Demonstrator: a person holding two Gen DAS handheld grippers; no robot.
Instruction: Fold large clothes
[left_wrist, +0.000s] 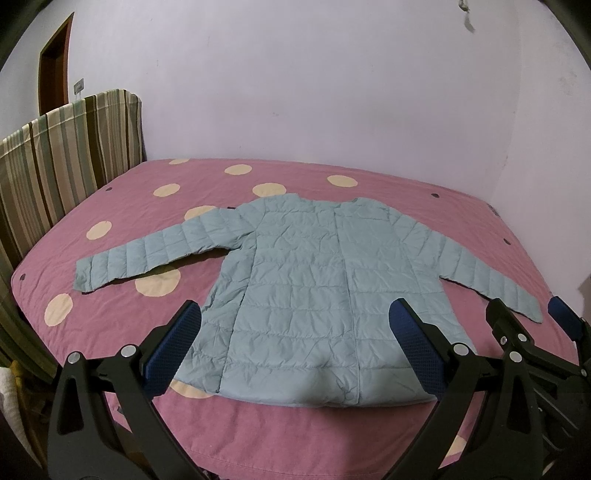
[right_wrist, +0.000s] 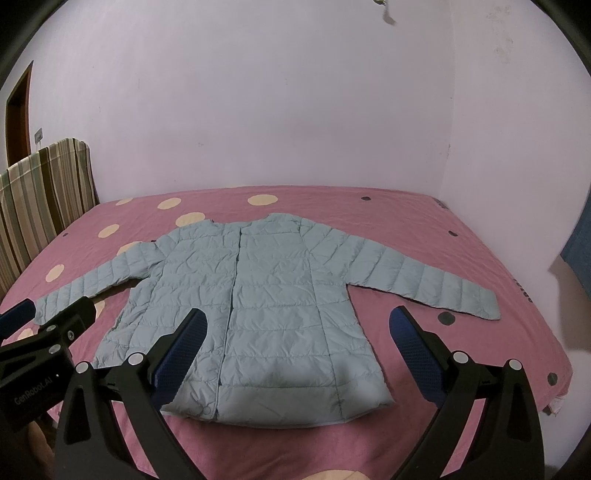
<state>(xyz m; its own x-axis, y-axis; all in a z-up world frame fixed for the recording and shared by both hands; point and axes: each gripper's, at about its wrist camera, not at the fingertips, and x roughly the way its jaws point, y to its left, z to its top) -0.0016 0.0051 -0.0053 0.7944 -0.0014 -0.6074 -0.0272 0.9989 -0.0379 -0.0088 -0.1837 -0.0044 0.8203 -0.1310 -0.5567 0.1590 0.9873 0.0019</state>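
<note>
A light blue quilted jacket (left_wrist: 310, 288) lies flat and face up on the pink bed, both sleeves spread out; it also shows in the right wrist view (right_wrist: 258, 295). My left gripper (left_wrist: 295, 332) is open and empty, held above the jacket's hem near the bed's front edge. My right gripper (right_wrist: 297, 339) is open and empty, above the hem's right part. The right gripper (left_wrist: 524, 317) shows at the right of the left wrist view. The left gripper (right_wrist: 55, 314) shows at the left of the right wrist view.
The bed has a pink cover with cream dots (left_wrist: 110, 314) (right_wrist: 443, 350). A striped headboard (left_wrist: 62, 158) stands at the left. A lilac wall (left_wrist: 295, 92) runs behind the bed. A brown door (left_wrist: 55, 62) is at far left.
</note>
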